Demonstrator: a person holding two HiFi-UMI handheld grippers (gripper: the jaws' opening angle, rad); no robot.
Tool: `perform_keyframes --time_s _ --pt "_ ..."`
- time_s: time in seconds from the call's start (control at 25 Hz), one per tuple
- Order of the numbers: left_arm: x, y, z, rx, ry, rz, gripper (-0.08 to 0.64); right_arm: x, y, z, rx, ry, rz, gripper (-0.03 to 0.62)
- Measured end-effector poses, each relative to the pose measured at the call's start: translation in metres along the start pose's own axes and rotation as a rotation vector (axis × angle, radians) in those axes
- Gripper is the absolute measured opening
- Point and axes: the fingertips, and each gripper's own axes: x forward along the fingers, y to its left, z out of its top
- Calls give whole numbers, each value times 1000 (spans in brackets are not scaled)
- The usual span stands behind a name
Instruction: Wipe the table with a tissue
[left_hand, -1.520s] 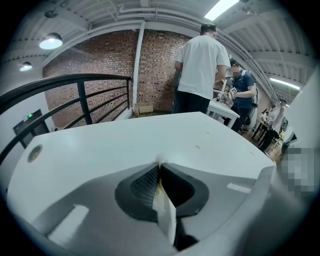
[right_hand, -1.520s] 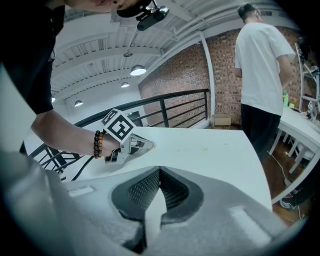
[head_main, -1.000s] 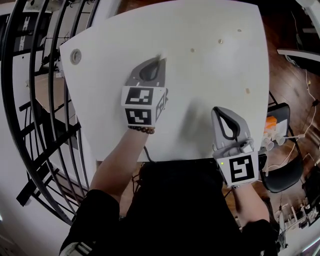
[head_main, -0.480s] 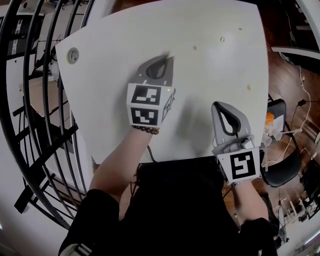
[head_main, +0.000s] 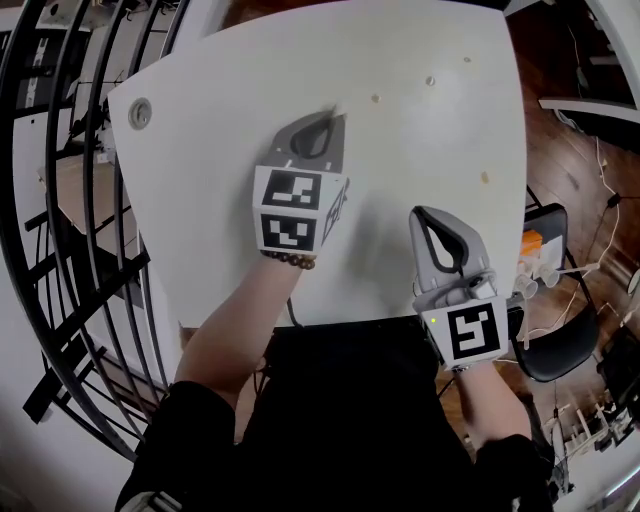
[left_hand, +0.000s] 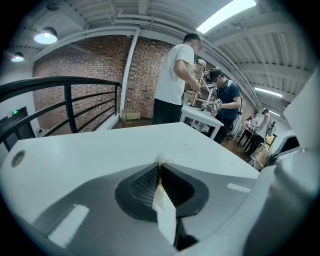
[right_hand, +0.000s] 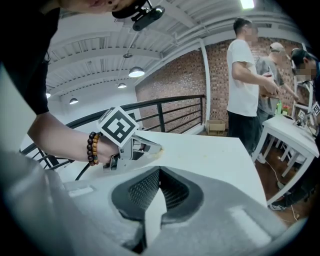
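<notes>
The left gripper (head_main: 333, 118) has its jaws pinched shut on a scrap of white tissue (left_hand: 161, 159), tips down on the white table (head_main: 440, 150). At 5 o'clock from it, by the near edge, the right gripper (head_main: 422, 214) has its jaws together, holding nothing

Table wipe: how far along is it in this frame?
Done: the left gripper is shut on a small wad of tissue, so the tissue is picked up. In hand: its tip is down near the middle of the table. Left: crumbs lie ahead toward the far and right edges, not yet reached. The right gripper is shut, empty.
</notes>
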Motion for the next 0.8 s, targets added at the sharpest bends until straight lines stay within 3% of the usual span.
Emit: perform_keyframes --time_s 0.8 --pt "64 -13 -14 -64 74 157 31 -8 -79 -32 9 14 132 -8"
